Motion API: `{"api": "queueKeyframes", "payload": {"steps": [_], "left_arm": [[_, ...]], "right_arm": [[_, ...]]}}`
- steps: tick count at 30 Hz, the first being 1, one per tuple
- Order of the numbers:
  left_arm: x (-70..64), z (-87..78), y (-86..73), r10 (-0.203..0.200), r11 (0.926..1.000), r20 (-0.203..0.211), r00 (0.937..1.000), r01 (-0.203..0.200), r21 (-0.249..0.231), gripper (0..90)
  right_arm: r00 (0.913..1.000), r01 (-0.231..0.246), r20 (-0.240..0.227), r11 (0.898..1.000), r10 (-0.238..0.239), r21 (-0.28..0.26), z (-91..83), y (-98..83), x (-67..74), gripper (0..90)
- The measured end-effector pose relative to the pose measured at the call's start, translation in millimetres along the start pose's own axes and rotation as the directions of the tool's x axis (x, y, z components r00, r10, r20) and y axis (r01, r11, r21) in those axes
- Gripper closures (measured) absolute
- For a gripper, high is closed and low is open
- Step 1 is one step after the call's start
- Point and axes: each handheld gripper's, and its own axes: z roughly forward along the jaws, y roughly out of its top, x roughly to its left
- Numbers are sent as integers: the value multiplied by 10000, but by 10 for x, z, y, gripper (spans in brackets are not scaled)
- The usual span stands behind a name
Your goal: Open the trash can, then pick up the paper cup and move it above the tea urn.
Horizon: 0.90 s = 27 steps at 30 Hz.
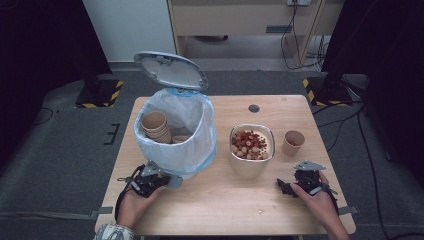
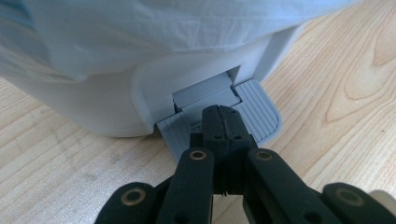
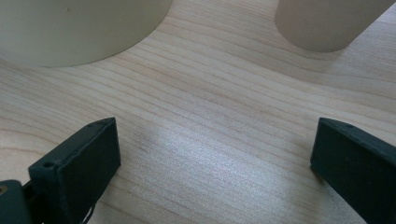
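Pressing one bin pedal with left gripper jaws closed, right gripper jaws wide, empty, one bowl, one cup.

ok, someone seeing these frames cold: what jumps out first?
Probably the white pedal bin at the table's left, lid tipped up, its liner holding stacked paper cups. The left gripper, jaws shut, sits on the bin's grey foot pedal. To the right stands a bowl of red and pale round bits, a lone paper cup beside it, and the right gripper open over bare wood.
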Motion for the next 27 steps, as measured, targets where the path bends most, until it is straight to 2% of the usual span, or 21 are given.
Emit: {"api": "queueKeyframes", "payload": {"steps": [8, 9, 11, 12, 14, 17, 18, 19, 20, 22, 27], "left_arm": [[8, -1, -4, -59, 10000, 47, 10000, 59, -21, 900], [8, -1, -4, -60, 10000, 53, 10000, 60, -25, 900], [9, -1, -4, -67, 10000, 57, 10000, 67, -24, 900], [12, -1, -5, -94, 10000, 79, 9999, 94, -26, 900], [12, -1, -5, -87, 10000, 75, 9999, 87, -26, 900], [14, -1, -5, -94, 10000, 88, 9999, 94, -30, 900], [15, -1, -5, -107, 9999, 95, 9999, 107, -32, 900], [15, -1, -5, -107, 9999, 95, 9999, 107, -32, 900], [14, -1, -6, -110, 9999, 95, 9999, 110, -34, 900], [15, -1, -6, -110, 9999, 99, 9999, 111, -37, 900], [14, -1, -5, -95, 10000, 90, 9999, 95, -30, 900]], "right_arm": [[9998, 189, -22, 9998, -188, 59, -2, 25, 4, 47], [9993, 344, 140, 9993, -342, -132, -20, 56, 8, 50], [9994, 307, 175, 9991, -302, -279, -37, 76, -1, 51], [9992, 8, 391, 9967, 24, -814, -77, 121, -47, 63], [9989, -114, 436, 9949, 159, -999, -90, 130, -64, 71], [9955, -366, 814, 9902, 479, -1349, -125, 151, -131, 78], [9924, -508, 1026, 9855, 680, -1620, -157, 179, -153, 79], [9924, -508, 1026, 9855, 680, -1620, -157, 179, -153, 79], [9881, -660, 1256, 9830, 883, -1713, -172, 203, -164, 79], [9876, -654, 1291, 9819, 892, -1779, -181, 217, -165, 77], [9841, -820, 1356, 9702, 1151, -2281, -211, 290, -175, 64]]}}
